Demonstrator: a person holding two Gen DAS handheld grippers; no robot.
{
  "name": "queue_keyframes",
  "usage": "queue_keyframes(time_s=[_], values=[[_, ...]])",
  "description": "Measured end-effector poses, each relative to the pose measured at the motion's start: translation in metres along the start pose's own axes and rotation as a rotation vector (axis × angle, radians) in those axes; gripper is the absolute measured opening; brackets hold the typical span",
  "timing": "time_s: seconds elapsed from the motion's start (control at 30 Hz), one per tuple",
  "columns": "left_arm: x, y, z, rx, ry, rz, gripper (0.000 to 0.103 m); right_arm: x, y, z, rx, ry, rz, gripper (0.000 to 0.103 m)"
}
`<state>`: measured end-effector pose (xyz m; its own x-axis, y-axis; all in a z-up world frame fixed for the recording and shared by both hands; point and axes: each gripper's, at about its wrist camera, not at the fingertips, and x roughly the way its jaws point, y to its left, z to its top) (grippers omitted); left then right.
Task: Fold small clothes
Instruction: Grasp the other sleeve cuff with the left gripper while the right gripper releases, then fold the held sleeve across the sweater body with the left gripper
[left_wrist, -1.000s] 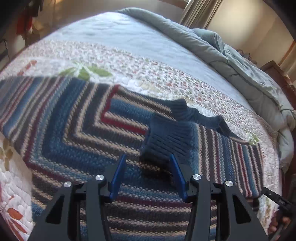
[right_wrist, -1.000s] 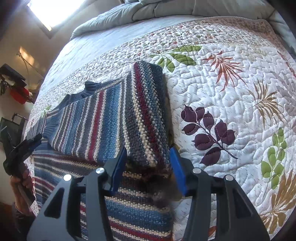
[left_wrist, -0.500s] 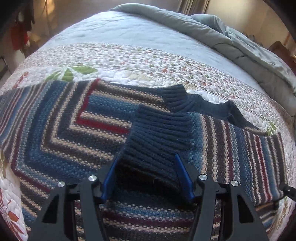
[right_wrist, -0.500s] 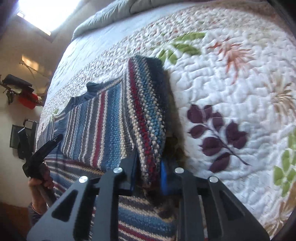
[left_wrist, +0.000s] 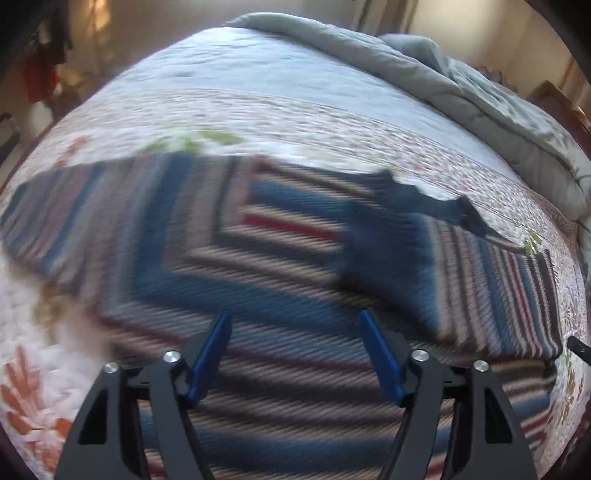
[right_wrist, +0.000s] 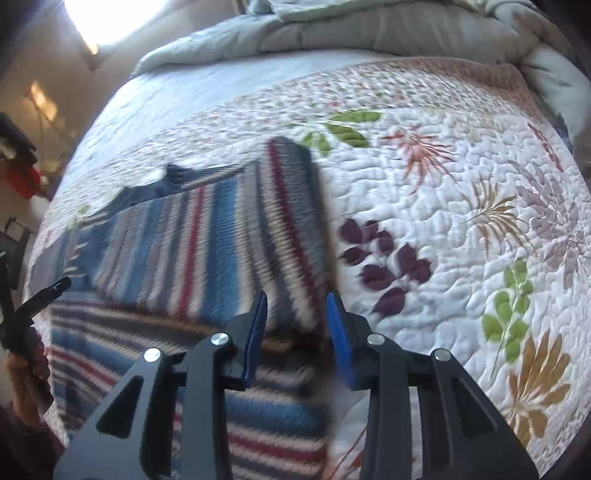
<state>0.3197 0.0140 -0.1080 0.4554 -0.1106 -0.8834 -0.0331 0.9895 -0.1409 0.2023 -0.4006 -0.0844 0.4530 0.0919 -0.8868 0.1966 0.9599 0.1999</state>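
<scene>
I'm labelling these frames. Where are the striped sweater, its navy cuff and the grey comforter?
striped sweater (right_wrist: 192, 254): right wrist view, folded striped body.
navy cuff (left_wrist: 391, 251): left wrist view, ribbed sleeve end.
grey comforter (left_wrist: 480, 92): left wrist view, bunched far edge.

One striped knitted sweater (left_wrist: 280, 258) in blue, cream, red and grey lies on the bed, with one dark blue ribbed collar (left_wrist: 417, 199) and one dark blue ribbed cuff (left_wrist: 388, 251) showing on its folded-in sleeve. One white quilted bedspread (right_wrist: 443, 229) printed with leaves covers the bed, and one grey-green padded duvet (right_wrist: 332, 33) is bunched along the far edge. Two black two-finger tools with blue pads are in sight: the left tool (left_wrist: 295, 354) and the right tool (right_wrist: 297, 332). On the bedspread's near right corner are one purple leaf sprig (right_wrist: 384, 258) and two green leaf sprigs; other prints are too blurred to count.
</scene>
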Motion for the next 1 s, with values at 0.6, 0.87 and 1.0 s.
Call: queue_keyframes(time_s=[0.6,0.87,1.0], values=[[-0.02,0.35,0.033,-0.507,-0.031,0.199,0.079,0.049,0.099,-0.029,-0.137,0.164,0.056,0.038],[0.006,0.363,0.058,-0.566,-0.06,0.086,0.076,0.058,0.111,-0.027,-0.198,0.151,0.004,0.041],[0.009,0.355,0.064,-0.54,-0.068,0.16,0.032,0.06,0.107,-0.026,-0.171,0.152,0.027,0.041]])
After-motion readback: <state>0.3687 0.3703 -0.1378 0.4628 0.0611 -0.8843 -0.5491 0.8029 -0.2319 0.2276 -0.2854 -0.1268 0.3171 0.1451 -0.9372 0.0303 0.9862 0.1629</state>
